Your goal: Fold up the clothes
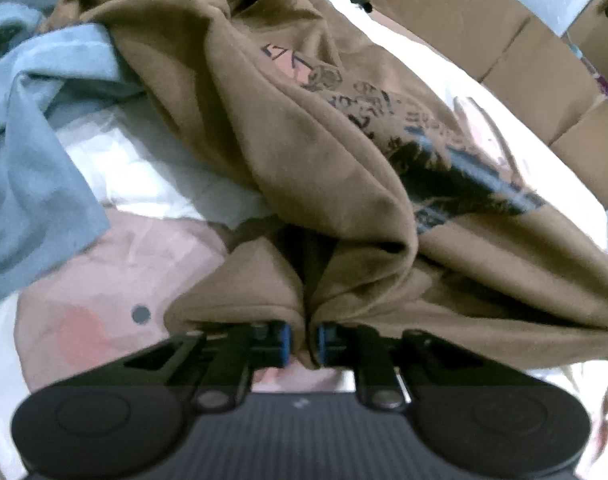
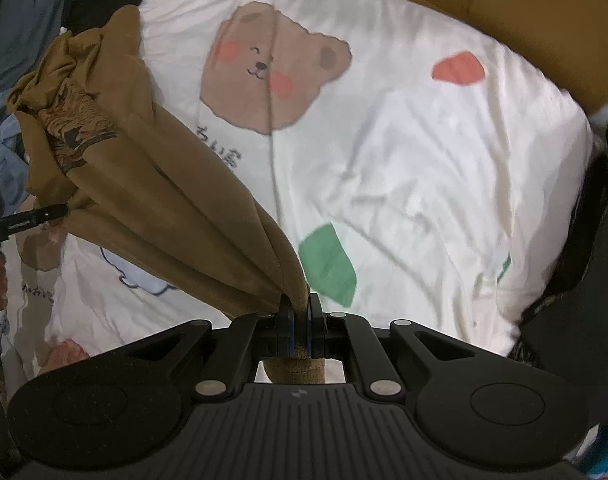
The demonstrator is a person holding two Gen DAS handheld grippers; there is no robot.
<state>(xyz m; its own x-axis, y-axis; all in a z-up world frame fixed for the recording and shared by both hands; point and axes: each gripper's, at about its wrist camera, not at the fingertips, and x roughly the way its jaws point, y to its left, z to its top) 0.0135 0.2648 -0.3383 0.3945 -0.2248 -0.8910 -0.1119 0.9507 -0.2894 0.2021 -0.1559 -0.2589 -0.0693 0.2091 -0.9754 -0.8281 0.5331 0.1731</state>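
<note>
Left wrist view: nearest the lens, the left gripper (image 1: pixel 304 342) has its jaws clenched on a bunched edge of the brown T-shirt (image 1: pixel 304 152), the cloth pinched between the blue pads. From there the shirt rises in heavy folds across the middle of the bed sheet (image 1: pixel 143 168), its dark printed graphic (image 1: pixel 444 160) turned toward the sheet's right edge. A grey-blue garment (image 1: pixel 35 152) lies crumpled at the sheet's left edge, touching the shirt's far folds. Beyond the right edge stands a cardboard box (image 1: pixel 524 64).

Right wrist view: the right gripper (image 2: pixel 299 330) likewise grips the brown T-shirt (image 2: pixel 175 200) — a narrow gather of fabric passes between its jaws and hangs out below them. The shirt stretches up and left in long pleats, held above the white bed sheet (image 2: pixel 424 168), toward the left gripper's black tip (image 2: pixel 27 220) at the sheet's left edge. On the sheet behind lie a printed bear face (image 2: pixel 263 76), a green patch (image 2: pixel 330 268) and a red patch (image 2: pixel 458 68). Cardboard (image 2: pixel 544 32) lines the far right edge.
</note>
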